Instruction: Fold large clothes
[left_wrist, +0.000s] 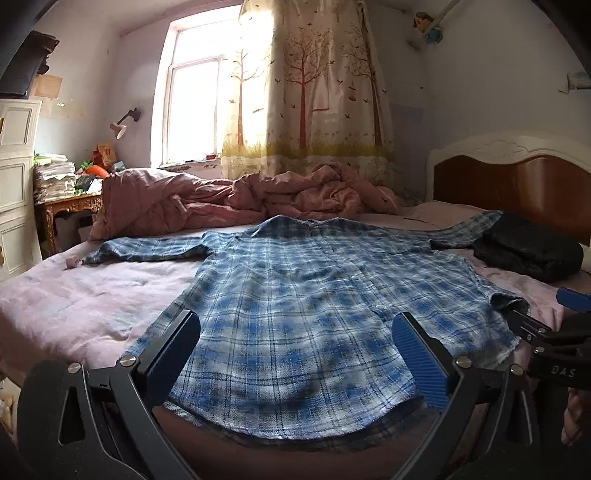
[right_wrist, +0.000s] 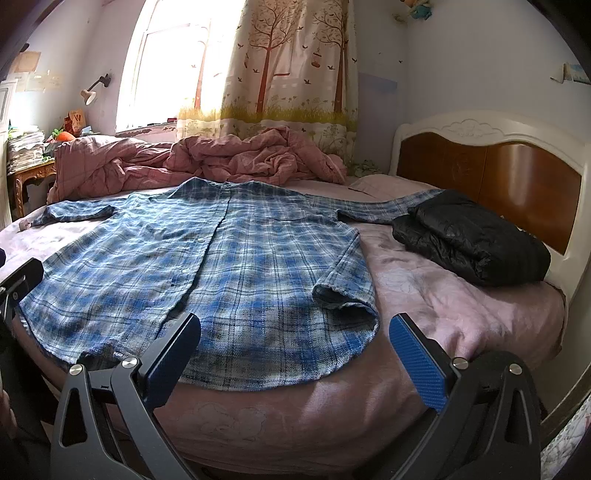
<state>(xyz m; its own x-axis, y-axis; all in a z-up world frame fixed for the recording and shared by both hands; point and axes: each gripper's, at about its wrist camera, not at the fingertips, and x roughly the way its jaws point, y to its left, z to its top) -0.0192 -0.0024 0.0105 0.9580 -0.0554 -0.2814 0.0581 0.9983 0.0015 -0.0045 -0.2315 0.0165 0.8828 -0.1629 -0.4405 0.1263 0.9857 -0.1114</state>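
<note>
- A blue plaid shirt lies flat, front side up, on a bed with a pink sheet.
- Behind the shirt, a crumpled pink quilt lies along the far side of the bed, below a window curtain printed with trees.
- A folded black jacket rests on the bed near the wooden headboard; it covers the end of one shirt sleeve, so this cuff is hidden.
- A bedside table with stacked papers stands beside the bed, at the quilt's end.
- The left gripper hovers over the hem of the shirt; its fingers are spread wide and hold nothing.
- The right gripper is at the near corner of the shirt, beside a folded cuff; its fingers are also wide apart and hold nothing. Whether the tips touch the cloth, I cannot tell.
- The long axis of the shirt runs from the hem, near the grippers, to the collar, which points at the quilt. Both sleeves stretch out sideways.
</note>
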